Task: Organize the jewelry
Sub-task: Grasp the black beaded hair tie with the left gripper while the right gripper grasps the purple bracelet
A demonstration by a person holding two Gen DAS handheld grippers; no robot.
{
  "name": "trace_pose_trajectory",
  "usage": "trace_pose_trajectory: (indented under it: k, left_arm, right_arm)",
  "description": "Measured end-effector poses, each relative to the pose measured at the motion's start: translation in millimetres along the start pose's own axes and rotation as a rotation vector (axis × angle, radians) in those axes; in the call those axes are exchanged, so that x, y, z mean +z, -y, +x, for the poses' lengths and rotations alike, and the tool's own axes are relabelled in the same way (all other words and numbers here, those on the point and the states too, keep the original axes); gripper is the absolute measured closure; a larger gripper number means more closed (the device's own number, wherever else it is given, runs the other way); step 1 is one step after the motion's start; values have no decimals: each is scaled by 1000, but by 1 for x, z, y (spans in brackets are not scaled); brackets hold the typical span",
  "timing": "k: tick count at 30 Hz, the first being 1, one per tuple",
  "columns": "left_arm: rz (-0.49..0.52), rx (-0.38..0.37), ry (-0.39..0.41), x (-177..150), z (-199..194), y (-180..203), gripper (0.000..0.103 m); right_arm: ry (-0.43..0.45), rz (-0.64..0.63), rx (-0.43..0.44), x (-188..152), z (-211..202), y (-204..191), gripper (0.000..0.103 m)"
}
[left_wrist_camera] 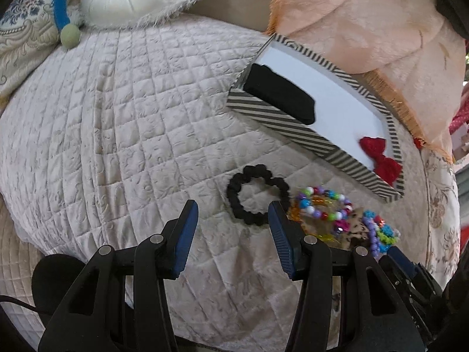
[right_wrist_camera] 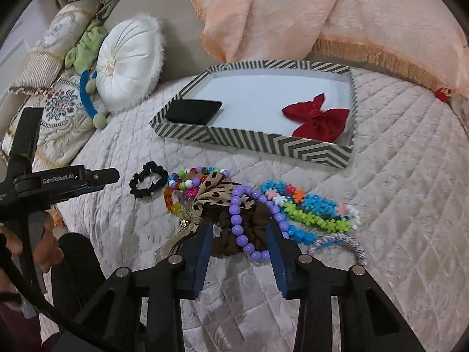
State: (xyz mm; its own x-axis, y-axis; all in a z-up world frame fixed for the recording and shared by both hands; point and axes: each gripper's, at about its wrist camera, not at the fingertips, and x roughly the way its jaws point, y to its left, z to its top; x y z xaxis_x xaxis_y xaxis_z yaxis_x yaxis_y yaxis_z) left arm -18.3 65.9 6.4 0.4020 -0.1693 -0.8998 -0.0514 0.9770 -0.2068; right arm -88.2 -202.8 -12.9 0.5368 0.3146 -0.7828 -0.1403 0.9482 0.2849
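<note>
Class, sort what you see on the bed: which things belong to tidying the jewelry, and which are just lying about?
Job:
striped tray
black scrunchie
purple beads
red bow
bead pile

Lying about:
white cushion
peach blanket
blue headband

A striped tray (right_wrist_camera: 255, 142) lies flat on the quilt, holding a black pad (right_wrist_camera: 193, 112) at one end and a red bow (right_wrist_camera: 318, 118) at the other. In front of it lies a black bead bracelet (left_wrist_camera: 256, 195) (a closed ring, flat), just beside a tangled heap: multicoloured bead bracelets (right_wrist_camera: 187, 187), a purple bead strand (right_wrist_camera: 244, 226), a spotted bow (right_wrist_camera: 215, 192).
</note>
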Motion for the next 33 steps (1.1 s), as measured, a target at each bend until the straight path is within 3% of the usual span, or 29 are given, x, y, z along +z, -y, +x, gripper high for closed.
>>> trace_pose_trajectory:
  k: [10,14,17,18,19,20,22,33]
  left_arm:
    - [3,7,-46,6,27,-2,52]
    - [4,43,-60,9,42,-2,52]
    - [14,59,-42,11,50,-1,53]
    - [18,59,-30,11,51,1,55]
    - [23,52,-11,11,50,2,76]
    - [30,45,-12,12,50,4,86]
    - [20,12,-21,14,51,2,92]
    - [50,-62,38,20,13,10,95]
  right_arm:
    - [-55,-24,39,5,32,2,85]
    - [-48,-1,84,4,27,9,94]
    - [-33,26,120,3,15,14,94]
    - [-28,31,128,3,12,15,94]
    - [-21,40,142,3,6,17,94]
    - [-14,47,149,3,3,18,94]
    - [8,63,176,5,-10,21,94]
    - [128,95,229,17,-64,25,94]
